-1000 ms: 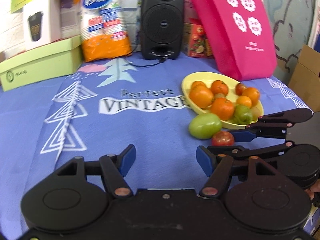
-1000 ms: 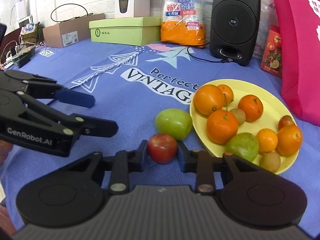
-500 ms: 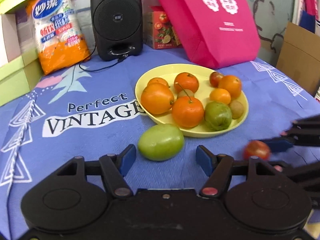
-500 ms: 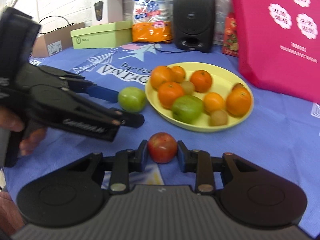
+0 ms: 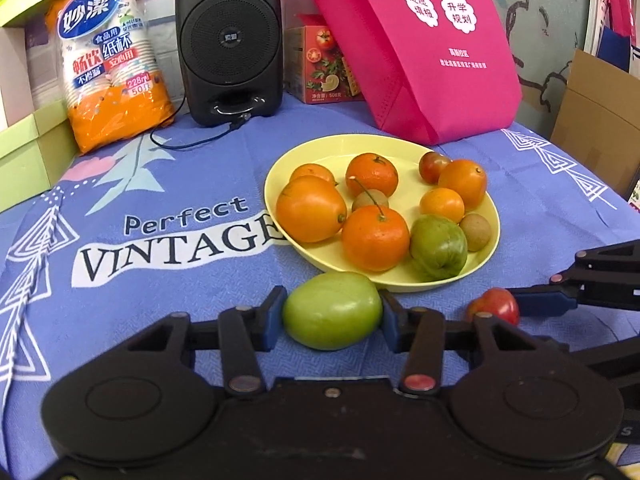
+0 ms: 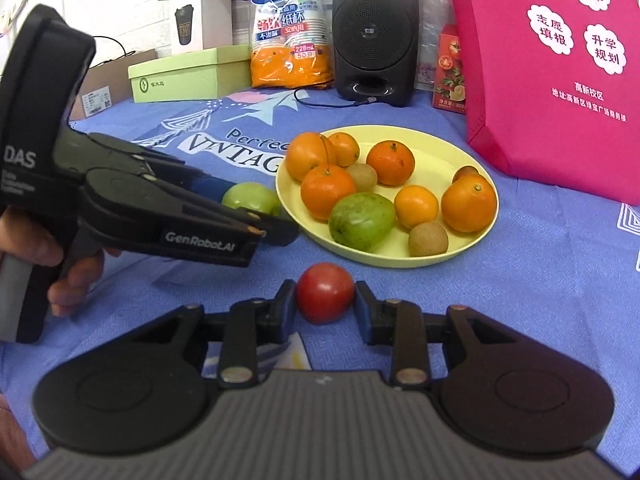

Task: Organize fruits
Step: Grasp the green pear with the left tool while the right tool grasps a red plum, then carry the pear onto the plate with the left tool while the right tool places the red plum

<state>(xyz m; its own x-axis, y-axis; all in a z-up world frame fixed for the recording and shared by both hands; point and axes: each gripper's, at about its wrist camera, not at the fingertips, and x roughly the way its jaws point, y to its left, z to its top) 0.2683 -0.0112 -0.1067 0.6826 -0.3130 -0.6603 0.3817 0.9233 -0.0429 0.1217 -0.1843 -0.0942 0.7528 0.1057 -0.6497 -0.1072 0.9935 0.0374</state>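
Mid-pickup on both sides. Left claw closing around the green fruit on the tabletop, just short of the yellow plate, pads apparently touching. Right claw pinching the red fruit, seemingly resting on the cloth. Next: firm the left grip, lift both clear of the rim, set down into free gaps among the oranges.

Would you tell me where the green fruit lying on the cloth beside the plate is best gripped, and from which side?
Grip the green fruit across its wide middle, coming in low from the near side, away from the yellow plate. It lies on its side, long axis between the pads; the left gripper is closing there.
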